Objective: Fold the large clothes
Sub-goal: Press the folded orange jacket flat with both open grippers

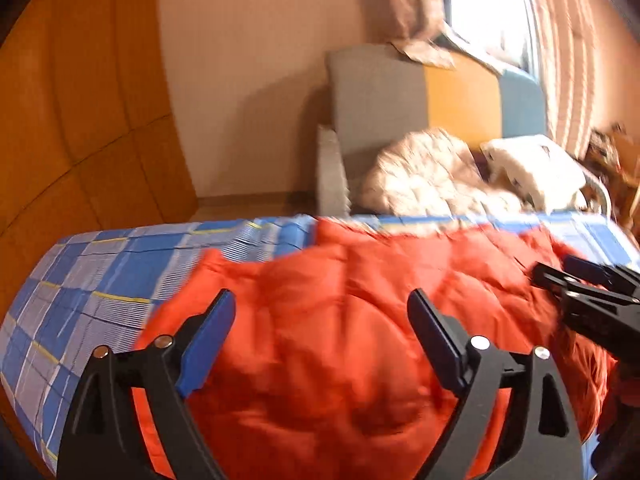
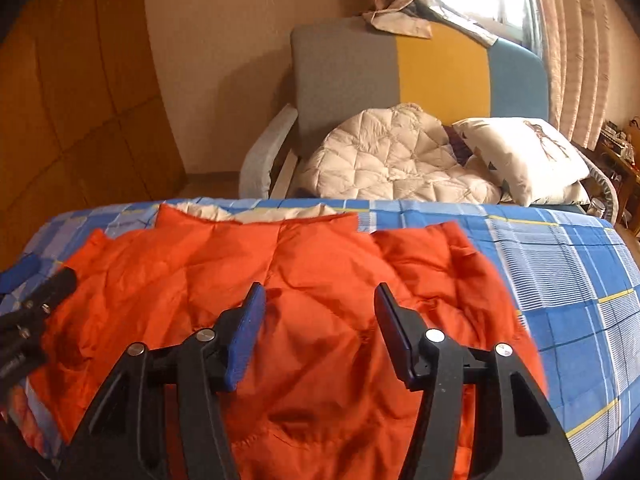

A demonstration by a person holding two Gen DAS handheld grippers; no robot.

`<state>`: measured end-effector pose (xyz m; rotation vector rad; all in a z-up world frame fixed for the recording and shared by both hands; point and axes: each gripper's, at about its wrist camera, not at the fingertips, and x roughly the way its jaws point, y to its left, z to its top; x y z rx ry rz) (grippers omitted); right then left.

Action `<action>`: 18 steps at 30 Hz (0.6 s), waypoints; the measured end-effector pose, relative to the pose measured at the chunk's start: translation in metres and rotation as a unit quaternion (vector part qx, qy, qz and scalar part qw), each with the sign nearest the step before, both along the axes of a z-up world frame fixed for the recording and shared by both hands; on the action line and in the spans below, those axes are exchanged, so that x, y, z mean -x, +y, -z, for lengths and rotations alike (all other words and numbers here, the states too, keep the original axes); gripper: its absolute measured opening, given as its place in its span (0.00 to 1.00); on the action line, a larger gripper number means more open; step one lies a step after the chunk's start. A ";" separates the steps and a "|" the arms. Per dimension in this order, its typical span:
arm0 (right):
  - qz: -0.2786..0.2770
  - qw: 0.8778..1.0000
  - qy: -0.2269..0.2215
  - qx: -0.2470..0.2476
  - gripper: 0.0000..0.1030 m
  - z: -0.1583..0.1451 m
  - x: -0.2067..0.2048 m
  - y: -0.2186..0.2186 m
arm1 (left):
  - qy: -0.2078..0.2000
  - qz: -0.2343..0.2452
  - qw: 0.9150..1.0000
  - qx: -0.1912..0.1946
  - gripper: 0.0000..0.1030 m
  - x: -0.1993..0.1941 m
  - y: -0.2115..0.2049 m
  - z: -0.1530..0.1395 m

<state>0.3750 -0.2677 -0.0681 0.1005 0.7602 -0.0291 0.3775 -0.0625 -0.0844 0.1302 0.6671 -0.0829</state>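
Observation:
An orange padded jacket (image 2: 248, 280) with a cream lining at its collar lies spread on a bed with a blue checked sheet (image 2: 568, 280). It also shows in the left wrist view (image 1: 360, 300). My left gripper (image 1: 320, 312) is open and empty, hovering over the jacket's left part. My right gripper (image 2: 318, 304) is open and empty, over the jacket's middle. The right gripper also shows at the right edge of the left wrist view (image 1: 576, 280); the left gripper shows at the left edge of the right wrist view (image 2: 36, 300).
Behind the bed stands an armchair (image 2: 400, 64) in grey, yellow and blue, with a cream quilted jacket (image 2: 384, 160) and a white pillow (image 2: 528, 156) on it. A wooden wardrobe (image 2: 80, 80) is at left; curtains (image 2: 576, 40) and a window are at right.

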 end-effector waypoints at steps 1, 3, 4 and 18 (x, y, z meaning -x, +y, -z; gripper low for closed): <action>0.001 1.000 0.006 0.003 0.54 0.005 -0.003 0.002 | 0.010 0.003 1.000 -0.016 0.77 -0.006 -0.009 0.008; 0.003 1.000 0.017 0.006 0.54 0.014 -0.010 0.002 | 0.023 0.003 0.999 -0.039 0.72 -0.017 -0.019 0.019; 0.005 1.000 0.021 0.004 0.54 0.018 -0.013 0.000 | 0.029 0.003 0.999 -0.043 0.72 -0.020 -0.021 0.023; 0.012 0.999 0.046 0.016 0.54 0.061 -0.043 0.001 | 0.043 -0.001 0.999 -0.021 0.79 -0.052 -0.027 0.068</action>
